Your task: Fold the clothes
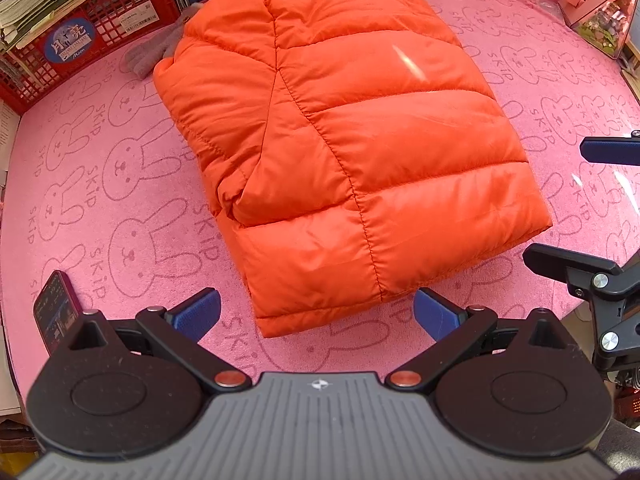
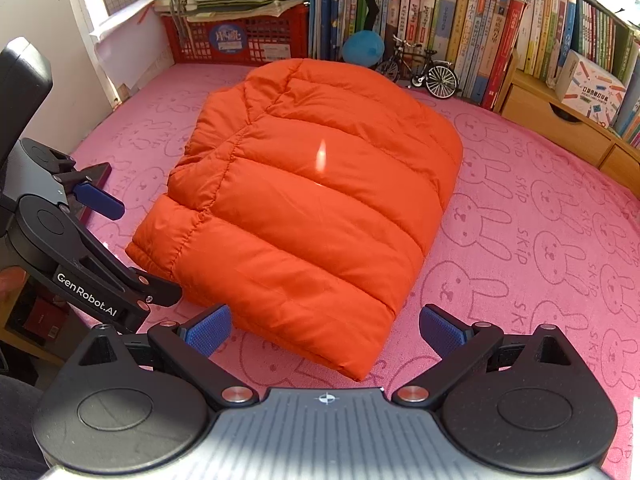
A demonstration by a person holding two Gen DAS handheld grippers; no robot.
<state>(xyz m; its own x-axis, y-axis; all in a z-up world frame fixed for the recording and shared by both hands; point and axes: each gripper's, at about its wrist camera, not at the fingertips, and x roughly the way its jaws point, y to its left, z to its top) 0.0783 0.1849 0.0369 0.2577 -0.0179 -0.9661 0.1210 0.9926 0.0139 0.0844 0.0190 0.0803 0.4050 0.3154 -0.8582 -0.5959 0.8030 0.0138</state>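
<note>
Orange puffer jkt (image 1: 344,152) lying folded compact on pink mat (image 1: 120,208), L gripper (image 1: 316,312) & R gripper (image 2: 326,330) both wide, empty; prob. done.

jacket (image 1: 344,152) | orange, quilted, puffy | folded into a compact bundle, lying flat on the pink cloth | just ahead of both sets of wide-spread jaws, its near hem between their tips, touching neither
</note>
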